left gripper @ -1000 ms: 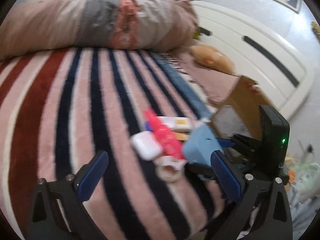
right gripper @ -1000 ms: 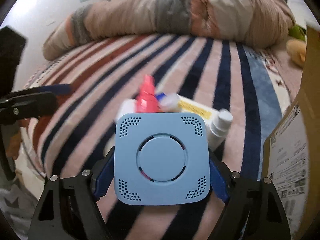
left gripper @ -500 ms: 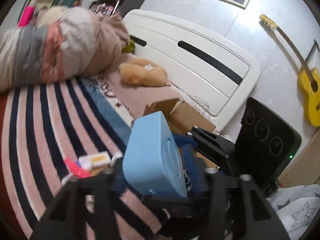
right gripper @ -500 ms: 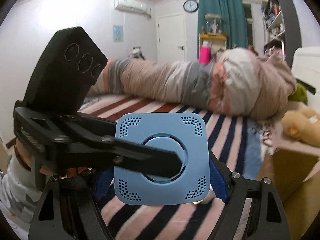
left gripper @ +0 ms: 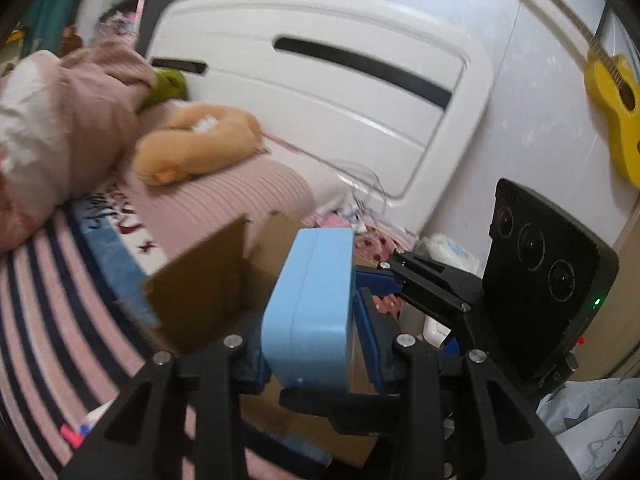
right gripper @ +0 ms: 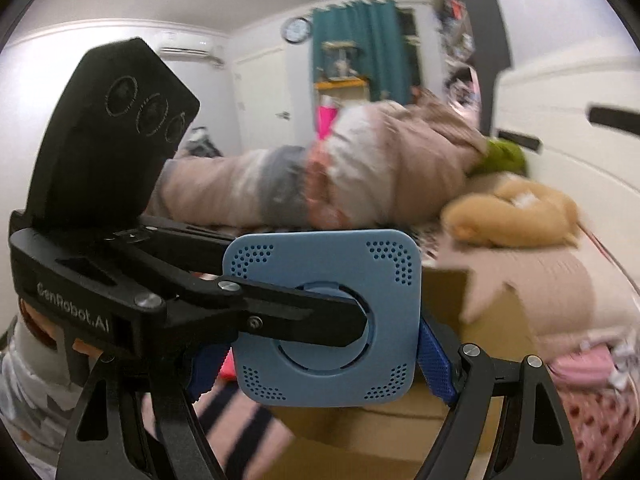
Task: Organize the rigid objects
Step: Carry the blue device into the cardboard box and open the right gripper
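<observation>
A light blue square box with dotted corners and a round centre is held in the air above an open cardboard box. My right gripper is shut on its two side edges. My left gripper is shut on its flat faces; one left finger crosses the box's front in the right wrist view. In the left wrist view the blue box shows edge-on. The cardboard box also shows in the right wrist view, below and behind the blue box.
The striped bed cover lies to the left, with small pink items on it. A rolled quilt, a tan plush toy and the white headboard stand behind. A yellow guitar hangs on the wall.
Both grippers have carried the blue box from over the striped cover toward the cardboard box. My left gripper, open a second ago, has closed on the box's faces.
</observation>
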### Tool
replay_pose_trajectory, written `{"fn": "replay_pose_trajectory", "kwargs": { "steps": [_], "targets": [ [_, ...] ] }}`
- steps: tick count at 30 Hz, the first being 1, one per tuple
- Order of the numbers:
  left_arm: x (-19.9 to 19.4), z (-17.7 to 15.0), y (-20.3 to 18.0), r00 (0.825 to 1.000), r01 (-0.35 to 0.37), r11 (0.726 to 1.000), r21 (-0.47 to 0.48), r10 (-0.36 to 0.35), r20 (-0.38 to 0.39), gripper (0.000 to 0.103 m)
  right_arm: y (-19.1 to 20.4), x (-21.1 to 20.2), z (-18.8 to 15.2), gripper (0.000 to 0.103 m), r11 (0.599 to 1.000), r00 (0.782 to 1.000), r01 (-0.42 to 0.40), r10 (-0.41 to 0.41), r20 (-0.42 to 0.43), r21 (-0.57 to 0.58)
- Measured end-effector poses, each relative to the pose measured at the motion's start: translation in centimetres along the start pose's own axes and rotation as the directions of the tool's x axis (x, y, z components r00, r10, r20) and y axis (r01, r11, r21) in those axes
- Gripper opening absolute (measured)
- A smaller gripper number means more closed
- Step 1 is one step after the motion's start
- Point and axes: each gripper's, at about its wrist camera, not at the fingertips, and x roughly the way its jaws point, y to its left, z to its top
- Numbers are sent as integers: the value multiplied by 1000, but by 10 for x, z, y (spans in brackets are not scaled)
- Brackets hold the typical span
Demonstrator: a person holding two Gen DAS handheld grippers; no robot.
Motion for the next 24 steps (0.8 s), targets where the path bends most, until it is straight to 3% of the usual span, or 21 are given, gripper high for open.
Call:
{"fn": "replay_pose_trajectory", "kwargs": {
  "steps": [7,11,12,14,24],
  "targets": [
    [58,3,6,990,2,1000,-17,-4,-140,33,-49,22,-17,79,997,987,58,-51,-154,43],
    [70,3,7,983,-66,998,3,66,-172,40,-50,34,-23,80,997,978,74,-66,-197,34],
    [71,4,8,982,-75,997,3,74,-172,48,-51,34,-23,82,996,977,82,-74,-200,32],
    [65,4,12,985,-72,997,-11,69,-158,57,-47,29,-25,95,994,976,106,-99,-195,24],
    [-3,4,20,992,-123,991,-57,123,-15,68,-35,17,-16,96,986,971,169,-164,-172,10]
  ]
}}
